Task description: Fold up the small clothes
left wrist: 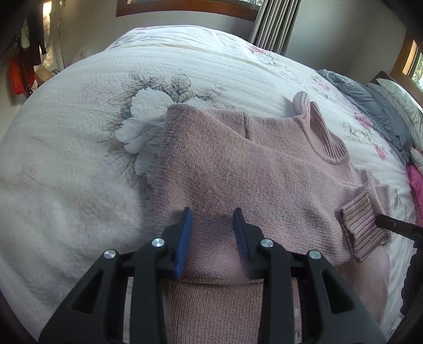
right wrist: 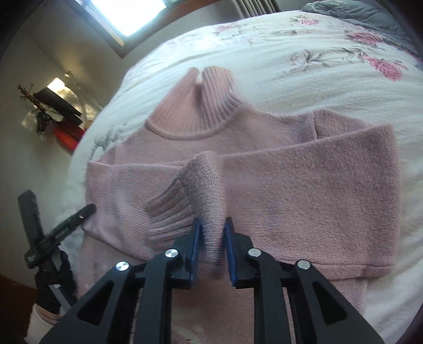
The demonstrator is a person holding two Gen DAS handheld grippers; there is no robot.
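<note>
Nearest in the left wrist view: left hand-held gripper, blue pads spread wide with nothing between them, poised just above the lower body of a pink knit sweater. Directly under the black frame, a folded-over edge of the knit, with more of the same pink fabric lying below it.

Nearest in the right wrist view: right hand-held gripper, narrowed onto a raised ridge of sleeve, the knit pinched between the blue pads and lifted off the layers beneath. Ribbed cuff hanging just left of that pinch. Same cuff at the far right of the left gripper's view, a black fingertip touching it.

Further ahead of both: sweater spread flat on the bed, one sleeve folded across the chest as a wide band running ahead and to the right of the right gripper. Beyond that, ribbed turtleneck collar, standing slightly and split at the top.

Left of the right gripper, the other tool's black fingers at the sweater's edge.

Farther still: white bedspread with grey and pink flower print, grey bedding at the far right, a curtain and wood-framed window past the bed.
</note>
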